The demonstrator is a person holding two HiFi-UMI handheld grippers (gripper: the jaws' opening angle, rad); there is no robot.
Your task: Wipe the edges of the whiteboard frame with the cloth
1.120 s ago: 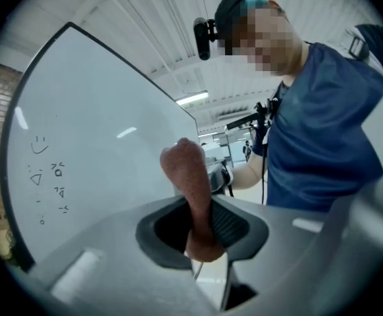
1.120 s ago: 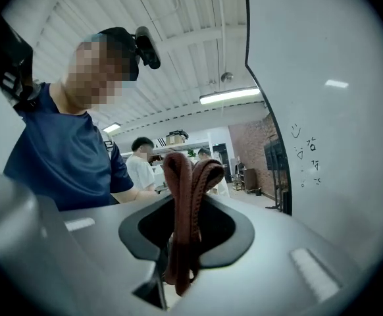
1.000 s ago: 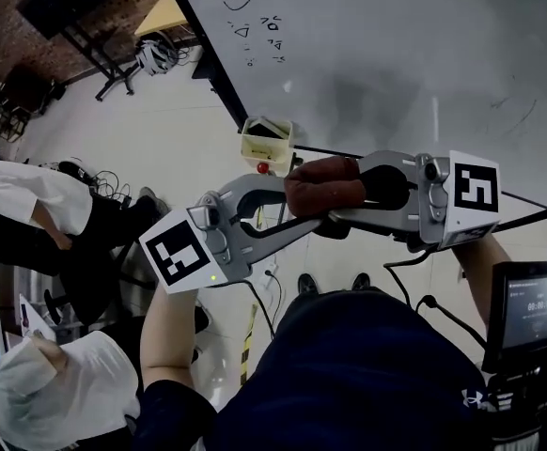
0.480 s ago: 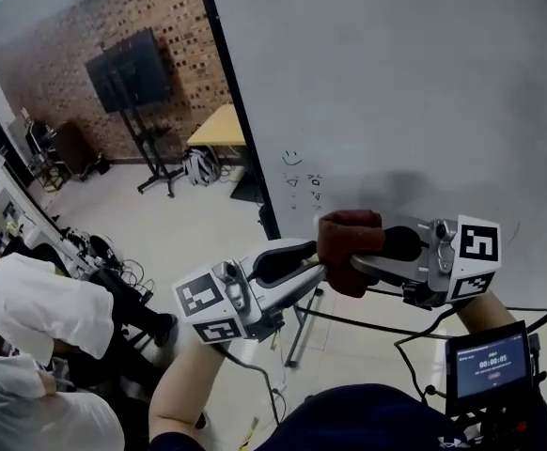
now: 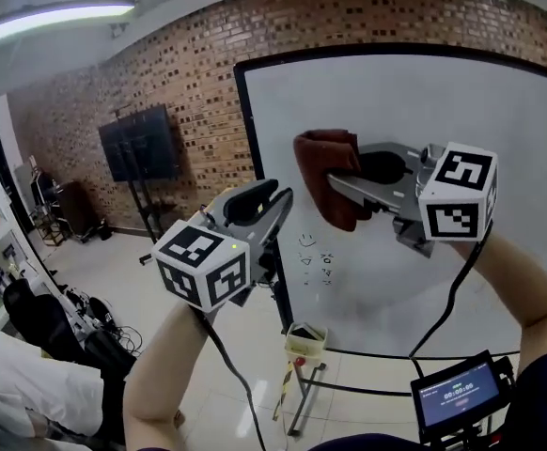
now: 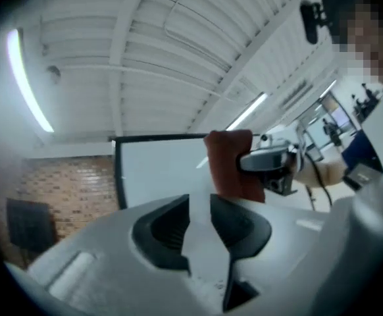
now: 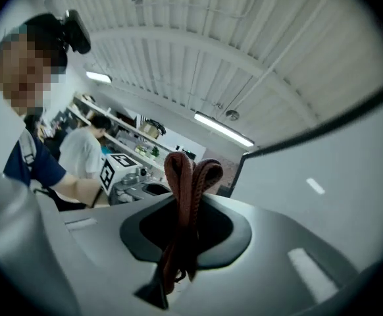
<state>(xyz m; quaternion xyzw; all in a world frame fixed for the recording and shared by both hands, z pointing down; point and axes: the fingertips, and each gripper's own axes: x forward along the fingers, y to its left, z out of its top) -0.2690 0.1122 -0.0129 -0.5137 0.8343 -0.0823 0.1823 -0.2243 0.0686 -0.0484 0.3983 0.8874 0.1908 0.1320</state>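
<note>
A white whiteboard with a black frame [image 5: 252, 172] stands against the brick wall. A folded brown cloth [image 5: 327, 184] hangs in front of its upper left part, with my right gripper [image 5: 341, 180] shut on it. Its jaws have just tightened a little on the cloth [image 7: 184, 180]. My left gripper [image 5: 281, 202] is to the left and lower, beside the frame's left edge and apart from the cloth. It is open with nothing between its jaws, which have just widened and then eased in slightly. In the left gripper view the cloth [image 6: 228, 166] hangs ahead of my left gripper [image 6: 200, 210].
A black screen on a wheeled stand [image 5: 141, 147] is at the wall to the left. A person [image 5: 15, 369] sits low at the left. A small box [image 5: 306, 338] hangs at the board's foot. A little display [image 5: 457, 393] is at lower right.
Both grippers have risen from low by the board's foot to its upper left part. The left gripper, earlier at the cloth, now stands apart from it with wider jaws.
</note>
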